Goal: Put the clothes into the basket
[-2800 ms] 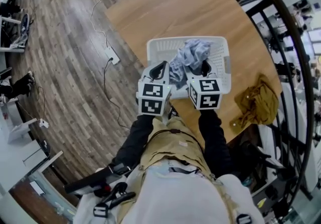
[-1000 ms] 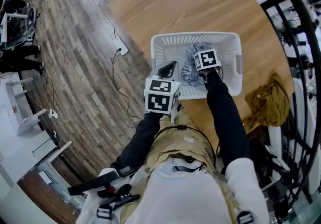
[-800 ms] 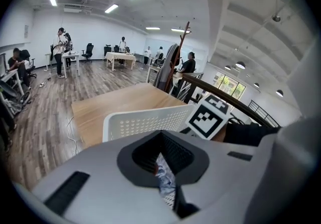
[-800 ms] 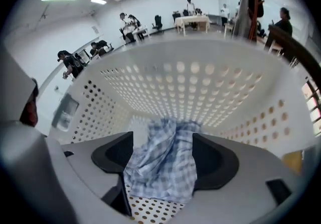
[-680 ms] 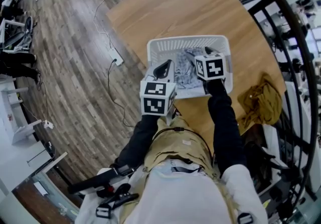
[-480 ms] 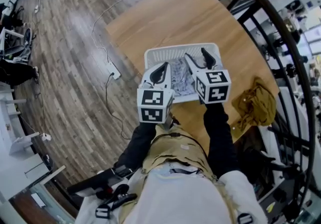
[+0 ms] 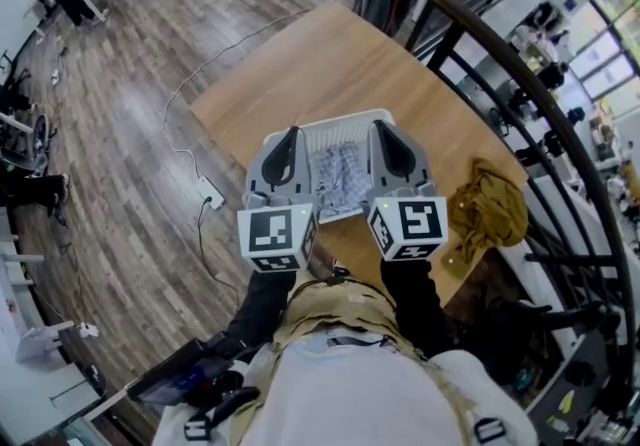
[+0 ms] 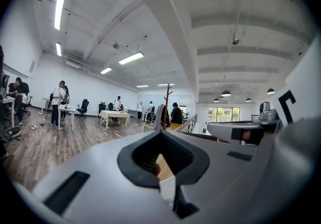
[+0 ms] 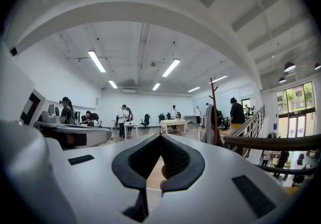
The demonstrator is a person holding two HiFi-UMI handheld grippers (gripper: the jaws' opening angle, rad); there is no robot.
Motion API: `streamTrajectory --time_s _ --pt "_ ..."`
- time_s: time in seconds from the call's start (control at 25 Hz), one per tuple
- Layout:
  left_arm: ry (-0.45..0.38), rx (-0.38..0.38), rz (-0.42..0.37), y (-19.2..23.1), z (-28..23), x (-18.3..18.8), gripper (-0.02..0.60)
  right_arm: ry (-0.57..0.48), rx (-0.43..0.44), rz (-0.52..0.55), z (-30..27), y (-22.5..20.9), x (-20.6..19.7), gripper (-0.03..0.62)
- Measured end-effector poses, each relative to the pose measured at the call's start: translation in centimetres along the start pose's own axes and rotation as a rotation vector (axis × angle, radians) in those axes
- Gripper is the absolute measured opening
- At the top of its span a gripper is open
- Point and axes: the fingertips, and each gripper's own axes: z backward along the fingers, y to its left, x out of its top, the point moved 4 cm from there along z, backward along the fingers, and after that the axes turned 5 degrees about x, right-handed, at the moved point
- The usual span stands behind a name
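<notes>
Now, left gripper (image 7: 291,134) and right gripper (image 7: 381,128) fingers closed, empty, clothes (image 7: 338,179) below between them, in basket (image 7: 345,120).

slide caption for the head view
Both shut, left gripper and right gripper hover over the basket of grey clothes; a mustard garment lies on the table.

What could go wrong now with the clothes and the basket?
1. The brown garment lies outside the basket, right at the table's edge beside the railing. A clumsy grab might push it off.
2. The left gripper and right gripper are up high, jaws shut and empty, and hide part of the basket, so the grey cloth is hard to check.
</notes>
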Motion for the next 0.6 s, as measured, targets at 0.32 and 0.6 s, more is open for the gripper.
streamTrajectory --time_s 0.32,0.6 --pt "-0.032 -0.025 -0.029 -1.2 -0.6 1.1 -0.001 -0.06 -0.035 0.03 1.1 -0.4 1.9 0.023" --pt "-0.033 -0.053 -0.041 -1.9 -0.6 0.9 -0.002 -0.082 -0.021 0.03 1.3 0.0 2.4 0.023"
